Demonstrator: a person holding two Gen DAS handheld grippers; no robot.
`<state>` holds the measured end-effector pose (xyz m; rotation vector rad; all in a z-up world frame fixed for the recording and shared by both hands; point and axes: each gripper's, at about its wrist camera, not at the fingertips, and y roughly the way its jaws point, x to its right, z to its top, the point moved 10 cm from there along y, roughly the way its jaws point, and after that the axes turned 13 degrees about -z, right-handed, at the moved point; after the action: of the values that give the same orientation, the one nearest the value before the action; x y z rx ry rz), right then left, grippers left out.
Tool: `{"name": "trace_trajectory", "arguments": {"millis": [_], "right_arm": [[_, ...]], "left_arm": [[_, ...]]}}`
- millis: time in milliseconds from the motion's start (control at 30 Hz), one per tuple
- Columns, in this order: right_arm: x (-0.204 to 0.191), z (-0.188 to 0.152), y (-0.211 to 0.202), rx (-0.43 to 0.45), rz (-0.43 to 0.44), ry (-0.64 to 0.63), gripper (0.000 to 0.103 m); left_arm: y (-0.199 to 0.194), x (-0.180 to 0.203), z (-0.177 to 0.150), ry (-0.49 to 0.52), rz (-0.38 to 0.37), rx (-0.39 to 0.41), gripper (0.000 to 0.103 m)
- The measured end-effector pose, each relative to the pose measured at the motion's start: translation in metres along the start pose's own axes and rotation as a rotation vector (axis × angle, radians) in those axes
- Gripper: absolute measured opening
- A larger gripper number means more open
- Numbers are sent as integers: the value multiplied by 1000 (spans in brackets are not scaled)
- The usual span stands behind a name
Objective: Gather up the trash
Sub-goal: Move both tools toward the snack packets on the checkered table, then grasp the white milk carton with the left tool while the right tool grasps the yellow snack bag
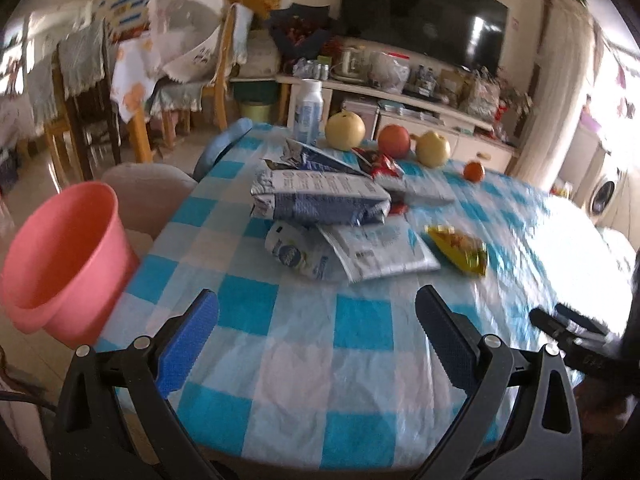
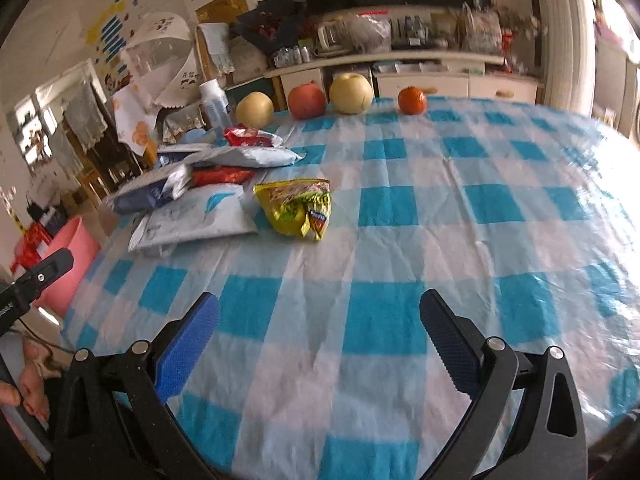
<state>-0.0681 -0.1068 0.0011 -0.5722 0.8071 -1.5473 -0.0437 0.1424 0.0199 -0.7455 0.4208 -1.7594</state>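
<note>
Nothing collected yet by the look of it: left tool and right tool both wide and empty over the near bench, wrapper pile and yellow snack bag still lying mid-bench, pink bin at the left edge appears empty.

Heap of empty wrappers on blue-checked tablecloth, left of centre. Top: crumpled dark blue and silver bag, lying flat. Under it, white and pale blue pouches (flattened, overlapping). Red packets at far side of heap. Yellow-green snack bag just right of heap, crinkled, apart from pouches. Pink bin beside table's left edge, upright, open.
</note>
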Motion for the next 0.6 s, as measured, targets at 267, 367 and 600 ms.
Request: {"name": "trace_trajectory", "arguments": {"millis": [267, 367, 600], "right_arm": [[-24, 21, 34, -37, 55, -46, 99], [-27, 34, 40, -21, 36, -77, 99], [-29, 50, 70, -73, 47, -63, 99]], "left_arm": [[30, -14, 58, -4, -28, 10, 99], [49, -30, 81, 39, 42, -11, 99], [102, -74, 96, -89, 54, -121, 99]]}}
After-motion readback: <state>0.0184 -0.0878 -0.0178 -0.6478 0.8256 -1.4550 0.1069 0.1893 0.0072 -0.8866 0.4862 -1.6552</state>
